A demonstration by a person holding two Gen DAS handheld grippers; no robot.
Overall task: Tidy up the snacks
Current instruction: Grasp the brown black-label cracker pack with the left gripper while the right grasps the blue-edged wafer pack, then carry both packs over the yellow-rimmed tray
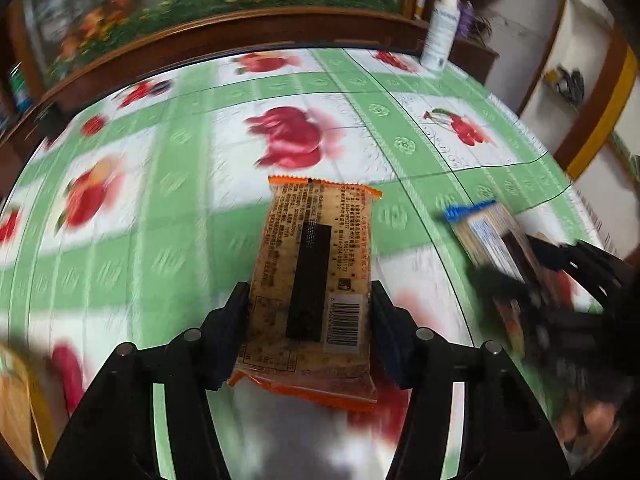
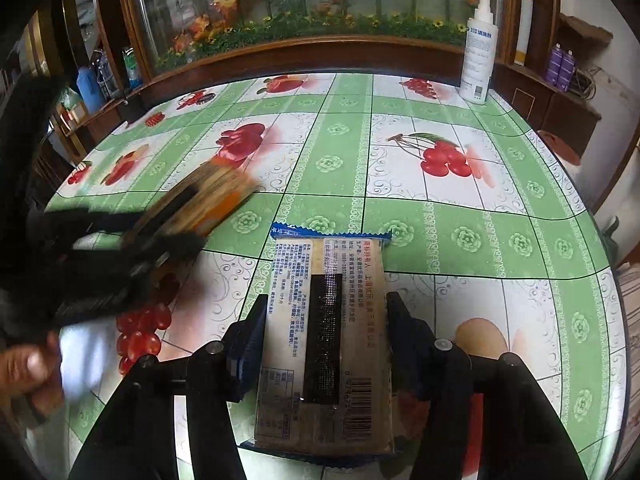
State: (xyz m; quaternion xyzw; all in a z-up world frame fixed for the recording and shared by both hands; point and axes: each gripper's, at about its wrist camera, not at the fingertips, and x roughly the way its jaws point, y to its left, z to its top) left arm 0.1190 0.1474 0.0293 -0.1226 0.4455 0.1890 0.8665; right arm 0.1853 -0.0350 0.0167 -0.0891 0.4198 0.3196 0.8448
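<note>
My left gripper point(image 1: 310, 300) is shut on an orange-edged cracker pack point(image 1: 312, 280), held above the table, label side up. My right gripper point(image 2: 326, 316) is shut on a blue-edged cracker pack point(image 2: 328, 320), also held above the table. In the left wrist view the right gripper point(image 1: 560, 280) shows blurred at the right with the blue-edged pack point(image 1: 488, 232). In the right wrist view the left gripper point(image 2: 120, 240) shows blurred at the left with the orange pack point(image 2: 216, 192).
The table point(image 2: 440, 216) has a green and white fruit-print cloth. A white spray bottle point(image 2: 478, 52) stands at its far right edge, also seen in the left wrist view point(image 1: 440, 28). A wooden cabinet with a flower panel point(image 2: 304, 12) stands behind the table.
</note>
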